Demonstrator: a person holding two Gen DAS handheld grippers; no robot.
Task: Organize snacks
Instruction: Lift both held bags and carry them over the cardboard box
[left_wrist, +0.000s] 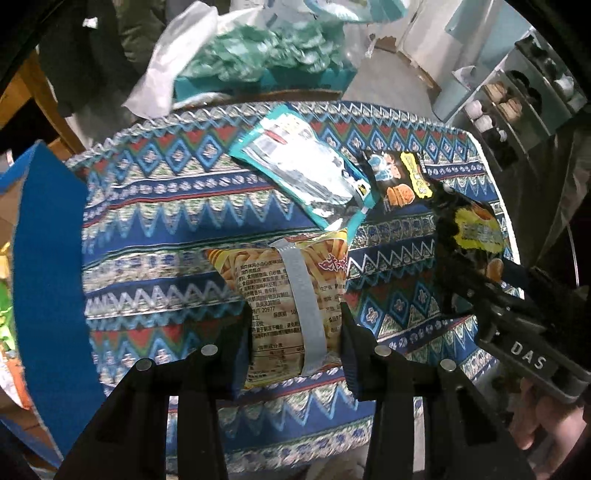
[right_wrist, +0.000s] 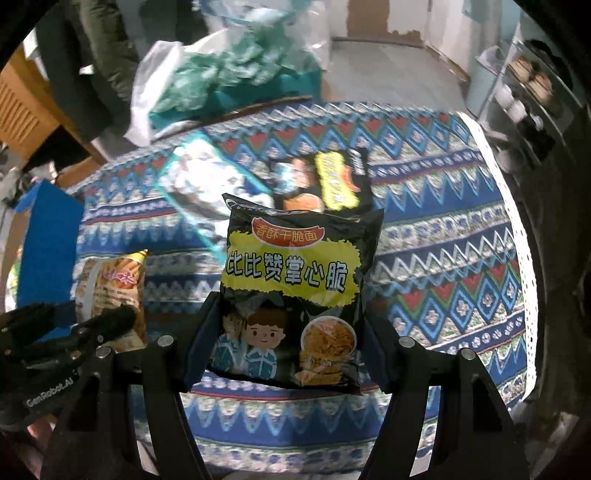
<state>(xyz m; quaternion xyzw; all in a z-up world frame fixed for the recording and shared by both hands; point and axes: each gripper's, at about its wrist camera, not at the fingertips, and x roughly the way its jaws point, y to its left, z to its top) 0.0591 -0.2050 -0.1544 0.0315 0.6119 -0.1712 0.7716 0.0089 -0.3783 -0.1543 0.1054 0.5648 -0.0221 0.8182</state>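
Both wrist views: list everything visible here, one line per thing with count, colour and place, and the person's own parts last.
Yellow fries-print snack bag: one, yellow, between the left gripper's fingers.
Black crispy-noodle snack bag with yellow label: one, black, between the right gripper's fingers.
Second black snack bag: one, black and yellow, lying on the cloth farther back.
Teal-edged silver foil bag: one, silver, on the cloth beside it.
Patterned woven tablecloth: one, blue, red and white, covering the table.
Blue cardboard box: one, blue, at the left edge.
Shelf with shoes: one, pale, at far right.
Left gripper: black, shut on the yellow bag.
Right gripper: black, shut on the black bag.
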